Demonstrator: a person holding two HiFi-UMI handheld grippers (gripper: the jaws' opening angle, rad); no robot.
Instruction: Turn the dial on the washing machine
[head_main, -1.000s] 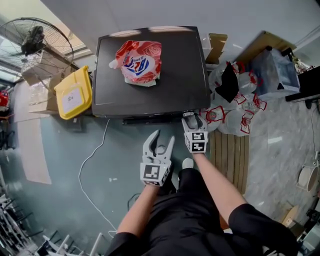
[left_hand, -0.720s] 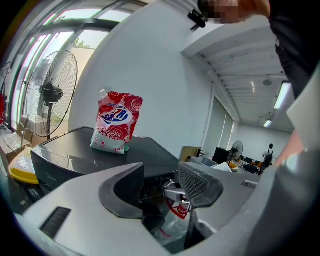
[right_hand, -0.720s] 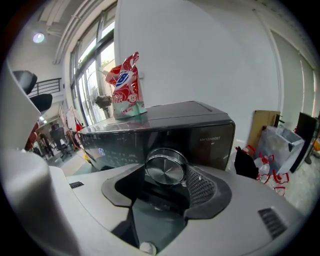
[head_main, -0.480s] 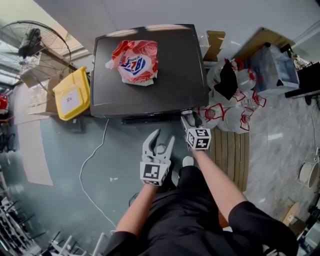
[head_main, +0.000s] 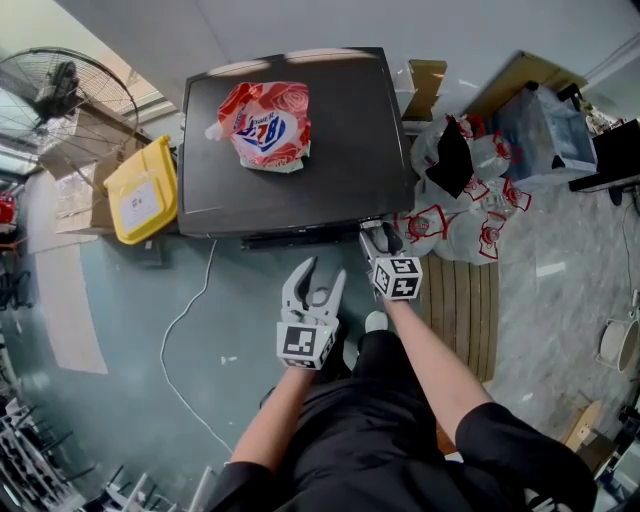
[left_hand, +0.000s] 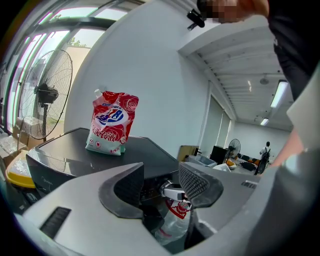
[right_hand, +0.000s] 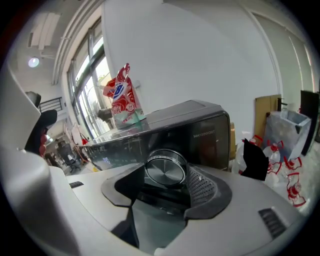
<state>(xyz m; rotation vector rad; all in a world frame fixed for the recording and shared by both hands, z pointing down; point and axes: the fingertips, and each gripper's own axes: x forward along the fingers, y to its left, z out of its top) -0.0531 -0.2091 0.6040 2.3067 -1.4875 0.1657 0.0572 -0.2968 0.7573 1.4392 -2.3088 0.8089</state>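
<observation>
Here we are at the dark grey, glossy-topped washing machine (head_main: 340, 150), a red-and-white detergent pouch (head_main: 266, 124) standing upright on its lid. The right gripper (head_main: 378, 238) is in at the machine's front right corner, and the right gripper view tells the story: the round brushed-metal dial (right_hand: 165, 169) on the black front panel sits squarely between its jaws, pinched by the ribbed pads on either side. The left gripper (head_main: 322, 270) hovers just beside it, clear of the machine, jaws spread with nothing in them. Off to the left, a yellow plastic lid (head_main: 140, 190) leans near a big floor fan (head_main: 60, 85); to the right, clear plastic bags with red print (head_main: 450, 225) are piled up.
</observation>
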